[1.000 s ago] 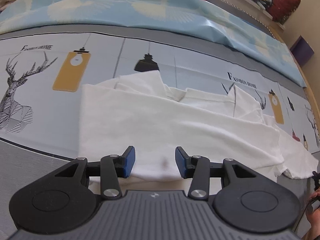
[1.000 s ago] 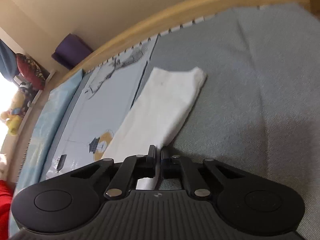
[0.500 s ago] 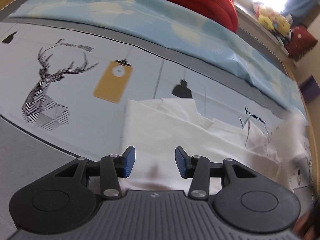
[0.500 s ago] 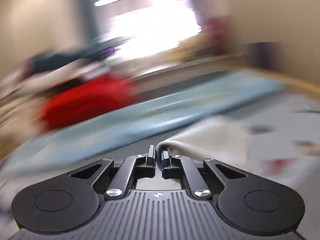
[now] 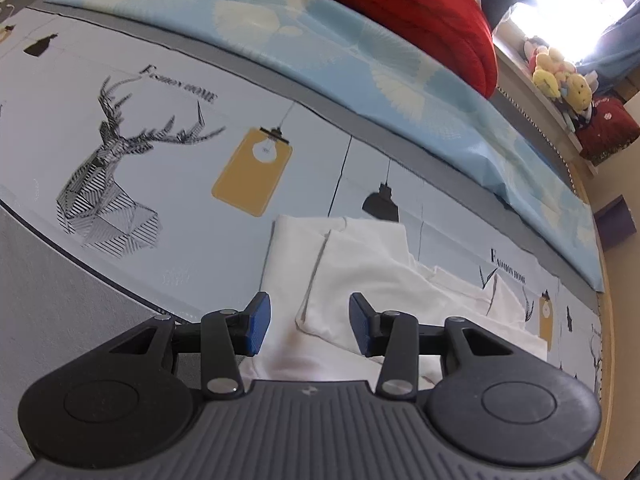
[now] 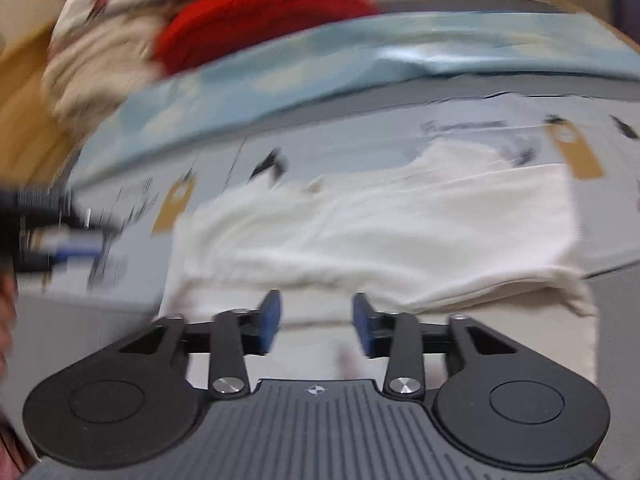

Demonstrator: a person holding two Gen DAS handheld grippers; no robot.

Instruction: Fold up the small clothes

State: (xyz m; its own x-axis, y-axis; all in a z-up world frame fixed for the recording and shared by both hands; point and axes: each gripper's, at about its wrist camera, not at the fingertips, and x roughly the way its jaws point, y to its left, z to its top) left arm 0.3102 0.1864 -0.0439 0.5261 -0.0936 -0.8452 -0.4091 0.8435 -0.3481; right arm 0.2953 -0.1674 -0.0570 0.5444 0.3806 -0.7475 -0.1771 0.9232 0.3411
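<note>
Left wrist view has the left claw [image 5: 306, 324] hanging over the near edge of the white garment [image 5: 384, 280], its blue pads [image 5: 256, 322] roughly half spread with cloth lying below the gap and nothing pinched. Just ahead of this claw a folded-over flap shows a clean diagonal edge, lying on top of a flatter layer that reaches a little further forward and to the left. Beyond the garment lies the printed bed sheet [image 5: 168, 160] with its deer and lamp motifs, then a pale blue cover [image 5: 360, 52] and a red quilt [image 5: 400, 4] at the far side.

In the right wrist view, which is smeared by motion, the right claw [image 6: 316, 328] has just been opening; its pads stand apart, empty, above the garment's near edge. The garment [image 6: 400, 232] spreads ahead of it as a wide band.

As a judgement, the folding is partly done: at least one section has been brought over onto the body, and the cloth lies in stacked layers, but the outline is uneven, with rumpled ridges to the right of the left claw, so more folding and some smoothing seem to remain.

The garment's long axis runs crosswise to both claws, from just ahead of the left claw off to its right; seen from the right claw it stretches left to right. Which end is the neck I cannot tell.
</note>
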